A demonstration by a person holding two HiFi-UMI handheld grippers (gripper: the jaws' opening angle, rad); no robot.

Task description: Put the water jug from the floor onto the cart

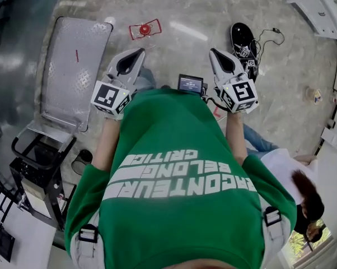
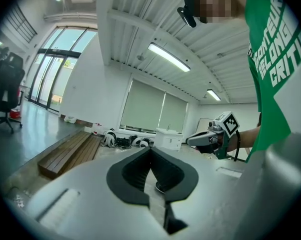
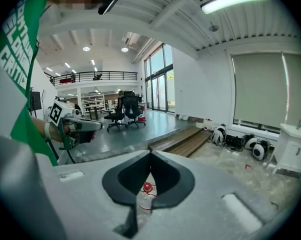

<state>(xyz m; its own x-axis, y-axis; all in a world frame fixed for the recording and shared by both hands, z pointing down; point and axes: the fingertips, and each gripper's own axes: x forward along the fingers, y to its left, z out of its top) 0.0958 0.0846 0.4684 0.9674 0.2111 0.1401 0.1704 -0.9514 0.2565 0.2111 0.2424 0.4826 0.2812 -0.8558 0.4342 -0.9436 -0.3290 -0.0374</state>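
**Both grippers shut, water jug on the floor ahead**

Left gripper [image 1: 139, 52] and right gripper [image 1: 212, 51] are held out in front of the person's green shirt [image 1: 179, 167], side by side and well apart, both pointing away from the body. In the left gripper view the left gripper [image 2: 150, 150] has its jaws together at the tips with nothing clamped. The right gripper view shows the right gripper [image 3: 150, 154] in the same state, tips touching and holding nothing. A small screen [image 1: 190, 84] sits between the two grippers, close to the person's chest.

At the person's left stands the cart [image 1: 73, 66], its black handle [image 1: 40, 150] at the near end and its bare metal deck running away from the body.

Farther out, the water jug [image 1: 145, 29] stands on the floor [image 1: 213, 15], a clear jug with a red cap, just off the far right corner of the cart's deck and clear of both grippers. It lies ahead of the left gripper's tips. In the right gripper view the jug's red cap [image 3: 147, 187] shows through the opening behind the closed tips.

To the right, a black device [image 1: 242, 38] with a cable lies on the floor beyond the right gripper. Wooden steps [image 3: 183, 141] and a white cabinet [image 3: 293, 149] stand along the far wall.
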